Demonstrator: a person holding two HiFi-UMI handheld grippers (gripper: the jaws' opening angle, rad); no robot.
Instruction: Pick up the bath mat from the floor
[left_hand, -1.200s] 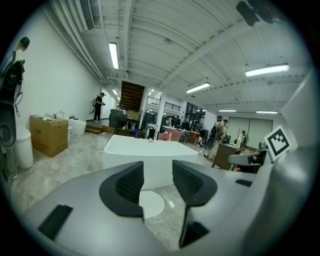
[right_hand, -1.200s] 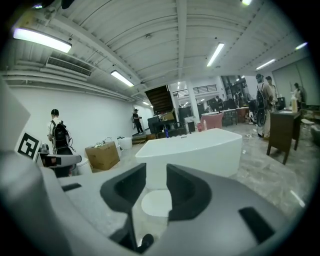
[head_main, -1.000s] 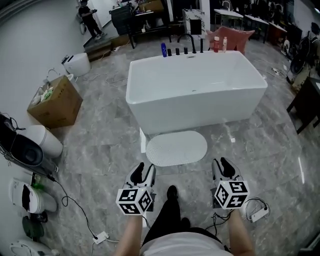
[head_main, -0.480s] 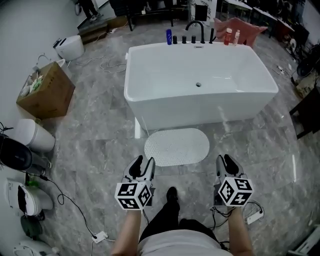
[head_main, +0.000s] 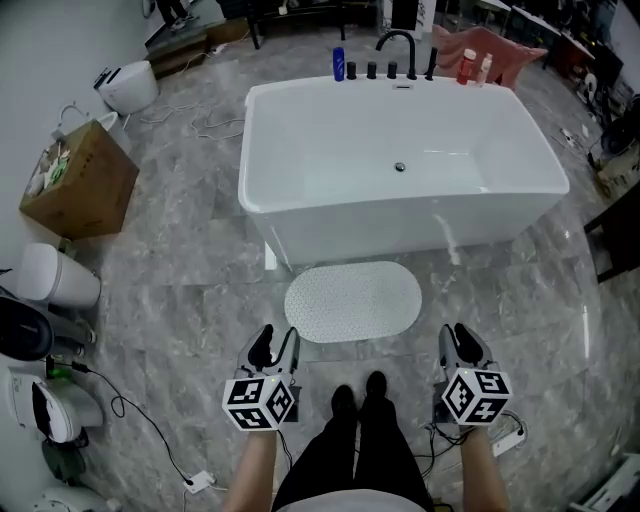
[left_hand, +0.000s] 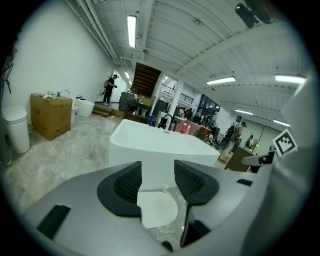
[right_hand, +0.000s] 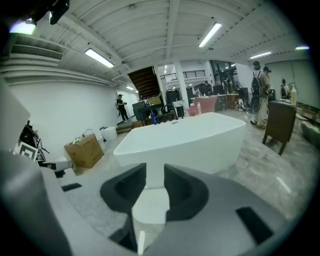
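White oval bath mat (head_main: 353, 301) flat on floor (head_main: 180, 290), just near side of bathtub (head_main: 300, 215). Left gripper (head_main: 275, 343) near-left of mat, fingers partly apart, just been opening, nothing between. Right gripper (head_main: 463, 338) near-right, fingers narrowly apart, empty.

Bright ceiling strip lights (left_hand: 132, 30), floor (head_main: 180, 290) glare, sharp focus, dark fisheye-warped edges.

Grey marble floor (head_main: 180, 290) where I stand
A white bath mat (head_main: 353, 301) lies flat at twelve o'clock, the bathtub (head_main: 400, 180) stands just beyond, and a cardboard box (head_main: 80, 180) sits at ten.
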